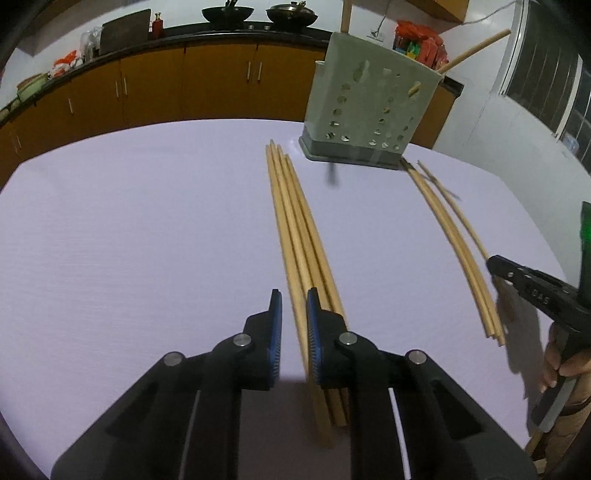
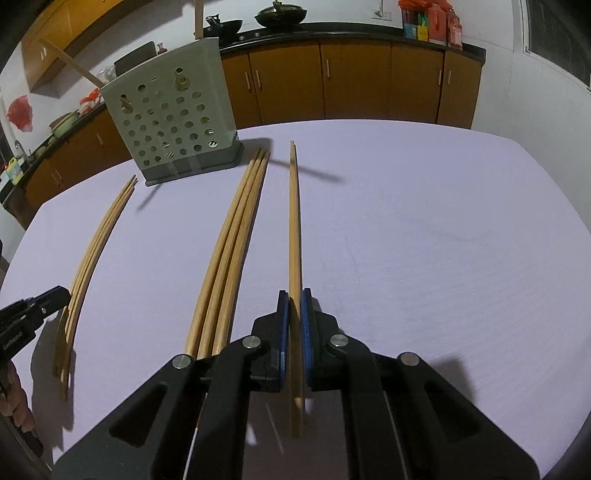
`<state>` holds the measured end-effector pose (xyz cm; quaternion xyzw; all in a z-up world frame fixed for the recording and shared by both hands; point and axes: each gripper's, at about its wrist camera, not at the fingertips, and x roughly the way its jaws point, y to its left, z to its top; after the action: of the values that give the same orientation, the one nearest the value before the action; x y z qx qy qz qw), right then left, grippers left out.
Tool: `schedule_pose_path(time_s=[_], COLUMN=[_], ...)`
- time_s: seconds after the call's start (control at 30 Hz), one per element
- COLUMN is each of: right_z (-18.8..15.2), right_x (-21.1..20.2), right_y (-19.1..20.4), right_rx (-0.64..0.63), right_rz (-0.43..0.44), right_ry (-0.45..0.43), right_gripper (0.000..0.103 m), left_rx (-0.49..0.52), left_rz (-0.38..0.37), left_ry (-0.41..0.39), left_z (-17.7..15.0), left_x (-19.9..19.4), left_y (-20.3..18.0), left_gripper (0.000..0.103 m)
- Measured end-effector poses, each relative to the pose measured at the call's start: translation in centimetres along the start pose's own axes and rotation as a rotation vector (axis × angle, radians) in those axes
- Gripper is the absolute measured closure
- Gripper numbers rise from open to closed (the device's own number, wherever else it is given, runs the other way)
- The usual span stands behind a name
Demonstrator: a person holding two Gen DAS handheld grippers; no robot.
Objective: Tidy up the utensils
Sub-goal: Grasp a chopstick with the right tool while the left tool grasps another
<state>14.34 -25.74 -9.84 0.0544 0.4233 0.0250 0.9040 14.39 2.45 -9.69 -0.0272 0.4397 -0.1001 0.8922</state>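
A pale green perforated utensil holder (image 1: pixel 364 107) stands at the table's far side, with one wooden chopstick (image 1: pixel 476 50) leaning out of it; it also shows in the right wrist view (image 2: pixel 173 114). A bundle of wooden chopsticks (image 1: pixel 295 229) lies on the lilac table. My left gripper (image 1: pixel 294 306) is open over the bundle's near end, one chopstick between its fingers. A second group of chopsticks (image 1: pixel 454 243) lies to the right. My right gripper (image 2: pixel 294 306) is shut on a single chopstick (image 2: pixel 294 221), held above the table. It shows at the left wrist view's edge (image 1: pixel 495 264).
The lilac table (image 1: pixel 147 240) extends to the left and right of the chopsticks. Behind it runs a counter with orange cabinets (image 2: pixel 354 85), woks (image 1: pixel 227 14) and red packets (image 2: pixel 432 22). A window (image 1: pixel 546 74) is at the right.
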Motion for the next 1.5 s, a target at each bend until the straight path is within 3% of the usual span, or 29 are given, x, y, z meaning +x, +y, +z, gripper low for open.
schedule_pose_path(time_s=[0.3,0.37,0.57,0.7,1.5], right_z=[-0.3,-0.3,0.1,-0.1,0.0], right_x=[-0.1,0.0,0.1,0.0,0.3], right_y=[0.9,1.2,0.0,-0.9,-0.5], right_rx=[-0.025,-0.035,-0.023,-0.004,-0.014], right_rz=[0.002,0.000,-0.049,-0.035,-0.048], right_ry=[-0.005,-0.011,-0.029,-0.033,-0.031], right_gripper=[0.095,0.095,0.095,0.095,0.095], left_rx=[0.030,0.024,-0.038,-0.061,-0.096], left_rz=[0.050,0.072,0.094,0.086,0.072], left_ry=[0.001,-0.005,-0.011,-0.021,-0.038], left_z=[0.4,0.5,0.6,0.1,-0.2], left_x=[0.8,0.9,0.5,-0.1,-0.2], left_y=[-0.9,-0.9,2.1,3.6,3.9], left_gripper=[0.088,0.092,0.095,0.095,0.094])
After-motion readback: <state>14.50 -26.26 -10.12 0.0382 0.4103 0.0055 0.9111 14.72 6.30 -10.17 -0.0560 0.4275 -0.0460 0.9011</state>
